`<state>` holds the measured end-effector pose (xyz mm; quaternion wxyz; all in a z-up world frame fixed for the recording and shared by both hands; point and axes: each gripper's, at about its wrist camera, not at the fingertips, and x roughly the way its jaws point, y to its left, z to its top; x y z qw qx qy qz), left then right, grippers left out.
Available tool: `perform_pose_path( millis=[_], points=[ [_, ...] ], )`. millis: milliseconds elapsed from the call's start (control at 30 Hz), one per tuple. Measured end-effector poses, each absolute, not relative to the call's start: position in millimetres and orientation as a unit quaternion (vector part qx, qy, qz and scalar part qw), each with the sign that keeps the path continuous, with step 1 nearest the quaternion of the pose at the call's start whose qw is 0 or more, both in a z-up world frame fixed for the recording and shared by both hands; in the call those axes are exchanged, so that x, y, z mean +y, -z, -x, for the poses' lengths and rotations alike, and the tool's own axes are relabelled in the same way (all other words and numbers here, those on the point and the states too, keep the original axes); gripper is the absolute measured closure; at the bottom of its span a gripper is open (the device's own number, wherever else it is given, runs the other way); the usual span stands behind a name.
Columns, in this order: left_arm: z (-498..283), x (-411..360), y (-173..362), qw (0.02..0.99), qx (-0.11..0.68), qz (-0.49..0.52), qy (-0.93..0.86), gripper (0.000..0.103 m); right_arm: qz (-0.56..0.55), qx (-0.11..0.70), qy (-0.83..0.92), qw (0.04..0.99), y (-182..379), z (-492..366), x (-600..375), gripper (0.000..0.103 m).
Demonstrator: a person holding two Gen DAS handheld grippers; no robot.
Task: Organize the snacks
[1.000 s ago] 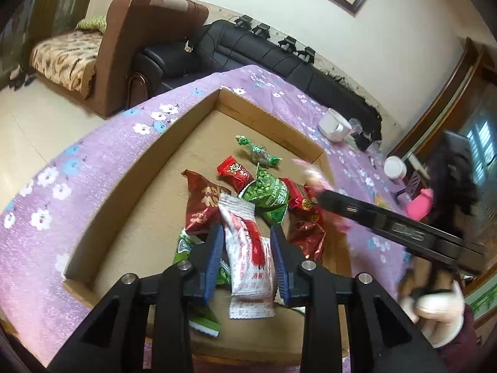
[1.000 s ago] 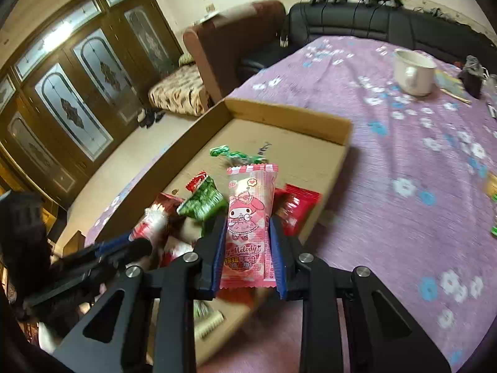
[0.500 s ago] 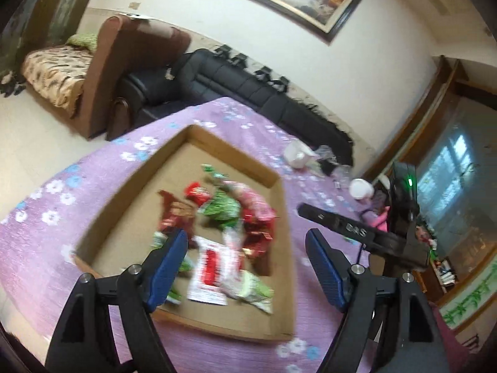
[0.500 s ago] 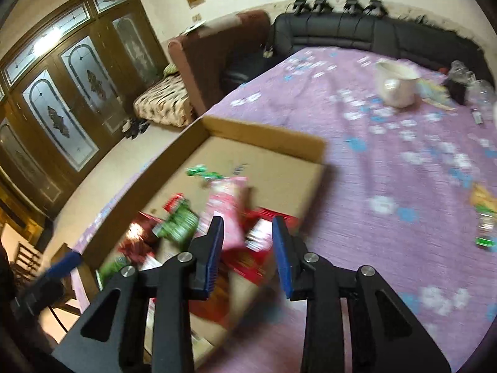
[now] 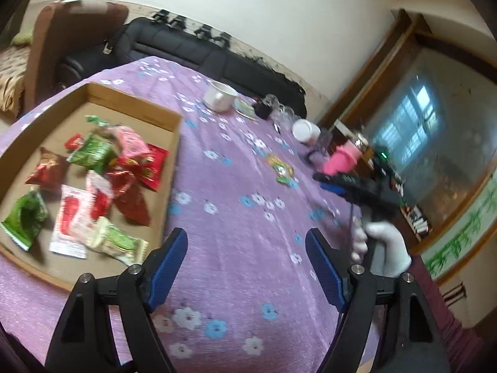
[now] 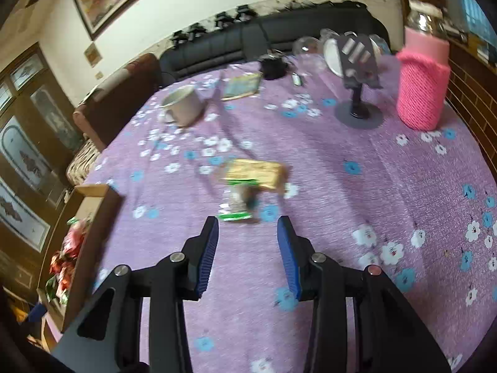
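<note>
Right gripper (image 6: 247, 242) empty, jaws opening; left gripper (image 5: 246, 259) wide, empty. Loose snack packets (image 6: 250, 183) lie mid-frame on the purple cloth, just ahead of the right gripper. Best to open wider, straddle one packet, then carry it to the cardboard tray (image 5: 133, 104) at frame left.

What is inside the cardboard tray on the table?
The cardboard tray holds a loose pile of snack packets: red, green, pink and white-and-red ones, several overlapping. Whatever lies beneath the overlapping packets is covered, and blur hides their labels.

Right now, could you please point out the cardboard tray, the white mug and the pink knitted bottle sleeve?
cardboard tray (image 5: 175, 143): left wrist view, right wall.
white mug (image 6: 183, 105): right wrist view, its side.
pink knitted bottle sleeve (image 6: 423, 87): right wrist view, middle of the knit.
</note>
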<state>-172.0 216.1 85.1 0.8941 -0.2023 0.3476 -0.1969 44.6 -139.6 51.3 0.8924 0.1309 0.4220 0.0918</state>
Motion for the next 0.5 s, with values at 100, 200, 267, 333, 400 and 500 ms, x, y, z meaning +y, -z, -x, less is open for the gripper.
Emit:
perform_pose_path(
  millis=[100,200,267,333,400,500],
  points=[
    [171.6,210.0,-85.9,0.896,0.35,0.194,0.194,0.025,-0.127,0.435,-0.096,0.886,-41.2,-68.9,-127.8,0.062],
    [172.6,214.3,-87.1,0.899,0.351,0.192,0.178,0.025,-0.114,0.447,-0.102,0.881,-28.1,-89.0,-107.1,0.058],
    [174.4,219.4,-87.6,0.903,0.346,0.193,0.163,0.025,-0.096,0.459,-0.104,0.877,-16.4,-95.4,-91.5,0.055],
    [175.7,226.0,-86.4,0.908,0.343,0.191,0.146,0.025,-0.048,0.468,-0.093,0.878,-6.2,-100.4,-71.4,0.056],
    [174.1,231.7,-83.0,0.908,0.346,0.195,0.135,0.025,-0.009,0.459,-0.104,0.882,-7.1,-95.3,-55.1,0.065],
    [172.2,233.5,-79.9,0.906,0.349,0.2,0.133,0.025,-0.01,0.466,-0.164,0.87,-9.9,-78.8,-35.2,0.065]
  ],
)
